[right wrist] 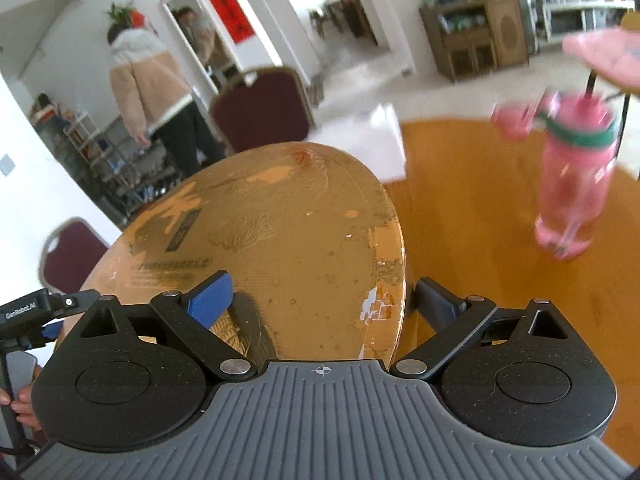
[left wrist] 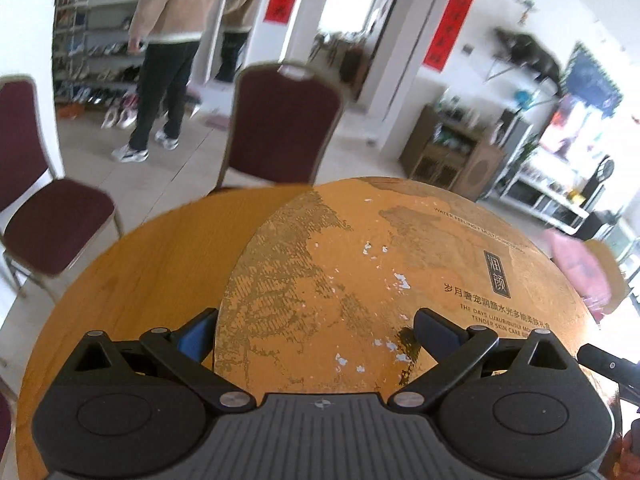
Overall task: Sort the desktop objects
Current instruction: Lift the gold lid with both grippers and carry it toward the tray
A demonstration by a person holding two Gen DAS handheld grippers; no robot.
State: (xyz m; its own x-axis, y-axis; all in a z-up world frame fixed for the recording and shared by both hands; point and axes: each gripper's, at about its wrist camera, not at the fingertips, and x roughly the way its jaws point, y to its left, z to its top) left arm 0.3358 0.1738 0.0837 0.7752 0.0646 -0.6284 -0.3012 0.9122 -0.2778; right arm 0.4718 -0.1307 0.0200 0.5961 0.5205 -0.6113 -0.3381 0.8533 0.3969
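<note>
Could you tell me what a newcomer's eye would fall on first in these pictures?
The big worn gold box fills the middle of both views, lying on the wooden table, with the left gripper and right gripper open at its near corners. To its right stands a blurred pink bottle; behind, a dark red chair.

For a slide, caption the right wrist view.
Open right gripper straddles the worn orange box's edge; pink bottle stands beyond.
</note>
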